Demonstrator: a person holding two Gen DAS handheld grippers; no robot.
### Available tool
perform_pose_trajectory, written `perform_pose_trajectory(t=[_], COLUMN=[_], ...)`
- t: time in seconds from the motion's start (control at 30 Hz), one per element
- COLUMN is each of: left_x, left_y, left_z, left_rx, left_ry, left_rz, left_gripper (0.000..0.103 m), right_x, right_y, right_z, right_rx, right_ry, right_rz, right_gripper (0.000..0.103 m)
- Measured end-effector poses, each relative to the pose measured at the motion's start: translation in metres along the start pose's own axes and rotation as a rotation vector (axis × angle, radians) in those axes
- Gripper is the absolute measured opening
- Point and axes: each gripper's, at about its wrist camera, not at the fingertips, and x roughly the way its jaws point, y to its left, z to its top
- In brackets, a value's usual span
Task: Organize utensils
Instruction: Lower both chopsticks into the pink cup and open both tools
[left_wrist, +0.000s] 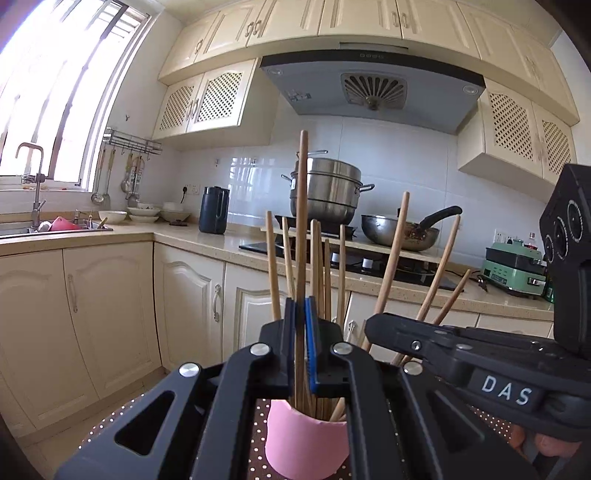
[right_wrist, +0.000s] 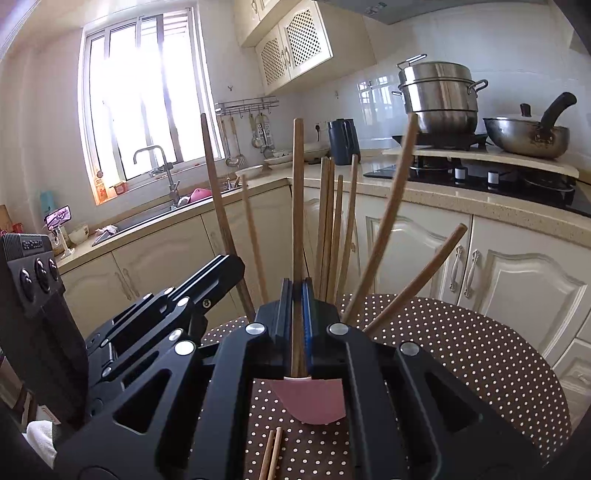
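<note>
A pink cup stands on the dotted tablecloth with several wooden chopsticks fanned out of it. My left gripper is shut on one tall upright chopstick whose lower end reaches down into the cup. My right gripper is shut on another upright chopstick directly above the pink cup. The two grippers sit side by side over the cup: the right gripper shows at the right of the left wrist view, the left gripper at the left of the right wrist view. Two loose chopsticks lie on the cloth in front of the cup.
Beyond the round table runs an L-shaped kitchen counter with cream cabinet doors. On it are a sink, a dark kettle, a hob with a steel steamer pot and a wok, and a green appliance.
</note>
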Motion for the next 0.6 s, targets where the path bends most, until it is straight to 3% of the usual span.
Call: perform_pose_trajectory(t=[0.2, 0.23, 0.27, 0.3, 0.6], left_x=[-0.001, 0.000, 0.000, -0.002, -0.029], left_y=[0.002, 0.003, 0.004, 0.006, 0.009], left_z=[-0.004, -0.004, -0.003, -0.003, 0.014], left_rx=[-0.015, -0.024, -0.032, -0.041, -0.050], left_ry=[0.037, 0.050, 0.055, 0.051, 0.034], left_rz=[-0.002, -0.003, 0.003, 0.015, 0.031], left_gripper=[0.009, 0.015, 0.029, 0.034, 0.040], right_x=[0.004, 0.004, 0.002, 0.001, -0.017], right_y=[-0.004, -0.004, -0.005, -0.006, 0.003], right_z=[-0.008, -0.008, -0.008, -0.008, 0.000], right_rx=[0.022, 0.027, 0.035, 0.042, 0.043], right_ry=[0.020, 0.018, 0.014, 0.011, -0.015], right_rz=[0.011, 0.022, 0.023, 0.021, 0.033], right_gripper=[0.006, 0.006, 0.006, 0.007, 0.008])
